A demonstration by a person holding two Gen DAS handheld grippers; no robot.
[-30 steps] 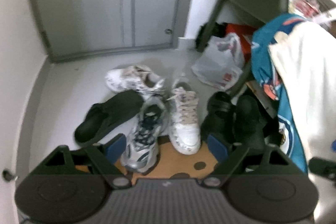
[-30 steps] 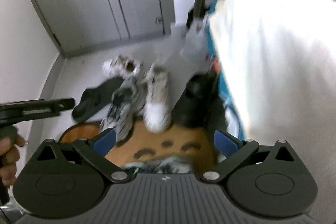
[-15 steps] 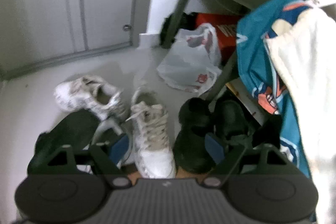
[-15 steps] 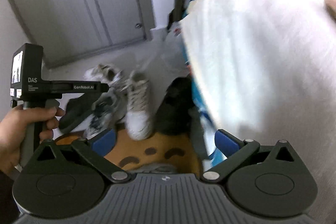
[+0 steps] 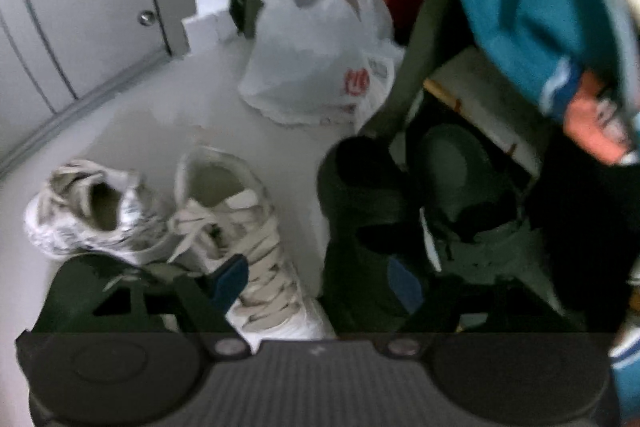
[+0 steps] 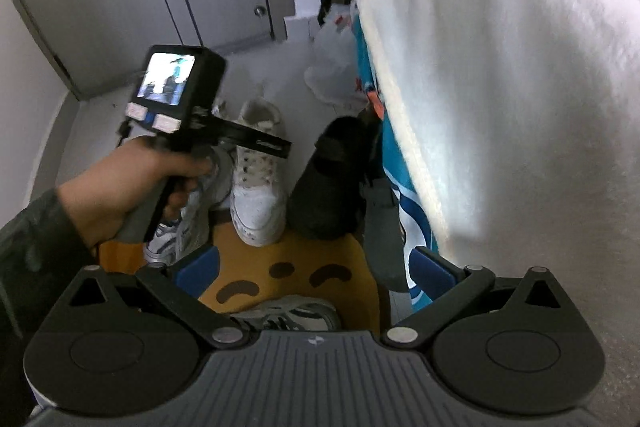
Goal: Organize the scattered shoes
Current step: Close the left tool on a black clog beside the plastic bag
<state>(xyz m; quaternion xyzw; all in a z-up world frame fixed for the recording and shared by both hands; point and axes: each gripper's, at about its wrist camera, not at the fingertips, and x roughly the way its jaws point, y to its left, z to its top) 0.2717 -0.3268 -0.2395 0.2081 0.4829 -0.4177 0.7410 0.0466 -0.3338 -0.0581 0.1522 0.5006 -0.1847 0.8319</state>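
Left wrist view shows us the left gripper (image 5: 316, 279), fingers apart but closing on nothing, above the white sneaker (image 5: 244, 243) on the floor touching a black shoe (image 5: 360, 227), so we may pinch both; the right gripper (image 6: 316, 267) is open.

Left gripper (image 5: 316, 279) tilted steeply down over the white sneaker (image 5: 244, 235), jaws closing on nothing, left hand (image 6: 120, 187) wrapping its handle; right gripper (image 6: 316, 267) spread wide, nearer.
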